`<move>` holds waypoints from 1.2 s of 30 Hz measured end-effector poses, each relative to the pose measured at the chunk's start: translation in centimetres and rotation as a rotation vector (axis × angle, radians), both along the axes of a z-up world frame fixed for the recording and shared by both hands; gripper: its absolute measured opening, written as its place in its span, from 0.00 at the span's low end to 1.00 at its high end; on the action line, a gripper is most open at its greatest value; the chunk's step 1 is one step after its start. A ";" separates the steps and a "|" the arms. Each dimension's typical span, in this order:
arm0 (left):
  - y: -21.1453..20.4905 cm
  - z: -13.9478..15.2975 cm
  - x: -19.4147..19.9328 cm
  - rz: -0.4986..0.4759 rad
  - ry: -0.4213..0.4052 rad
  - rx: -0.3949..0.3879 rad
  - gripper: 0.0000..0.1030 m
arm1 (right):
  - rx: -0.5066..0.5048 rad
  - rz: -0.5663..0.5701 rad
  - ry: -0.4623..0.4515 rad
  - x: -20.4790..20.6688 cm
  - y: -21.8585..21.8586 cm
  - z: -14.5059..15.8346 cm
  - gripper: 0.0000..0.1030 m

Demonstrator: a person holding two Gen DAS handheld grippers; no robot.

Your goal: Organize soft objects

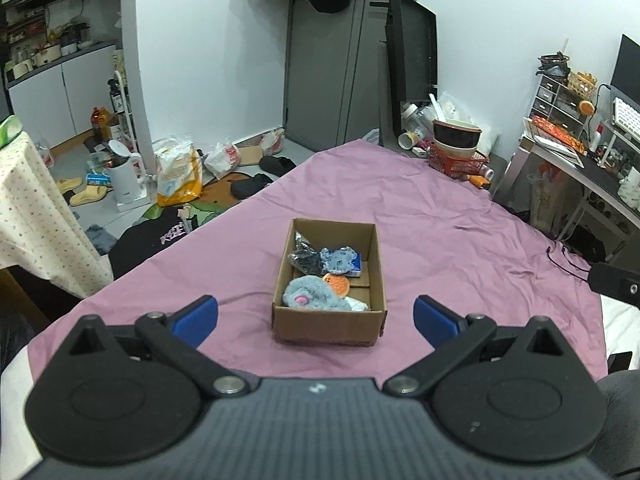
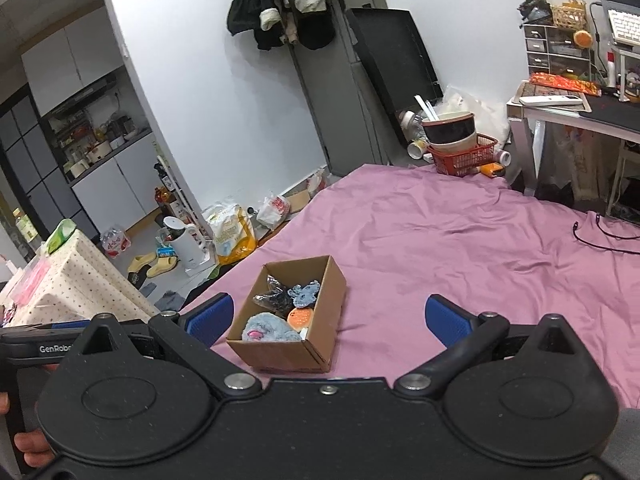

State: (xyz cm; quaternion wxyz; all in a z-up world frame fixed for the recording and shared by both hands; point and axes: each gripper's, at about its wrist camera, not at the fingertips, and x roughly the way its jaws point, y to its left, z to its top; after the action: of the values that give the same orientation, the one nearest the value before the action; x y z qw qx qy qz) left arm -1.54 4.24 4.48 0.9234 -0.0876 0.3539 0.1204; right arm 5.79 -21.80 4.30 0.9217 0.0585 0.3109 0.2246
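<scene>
White "GenRobo" lettering on left gripper [image 2: 60,326].

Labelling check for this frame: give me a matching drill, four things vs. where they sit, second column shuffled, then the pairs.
Things:
1. grey plush toy
2. dark mesh bag
3. red basket
4. left hand-held gripper

Places:
A. far corner of the purple sheet
B. near end of the cardboard box
C. open, in front of the box
D. far end of the box

Pairs: 1-B, 2-D, 3-A, 4-C
</scene>
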 end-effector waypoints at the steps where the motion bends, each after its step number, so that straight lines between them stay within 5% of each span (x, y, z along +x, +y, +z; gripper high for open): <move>1: 0.0 0.0 -0.1 0.005 0.000 -0.001 1.00 | -0.007 0.001 -0.002 -0.1 0.0 -0.1 1.00; 36: 0.0 0.7 -1.4 0.007 -0.031 0.023 1.00 | -0.057 0.023 -0.020 -1.6 0.2 -0.1 1.00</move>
State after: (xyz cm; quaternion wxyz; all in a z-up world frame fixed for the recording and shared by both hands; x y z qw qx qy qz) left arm -2.90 4.26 5.20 0.9293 -0.0802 0.3378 0.1262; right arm 4.14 -21.65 4.17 0.9234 0.0263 0.3087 0.2266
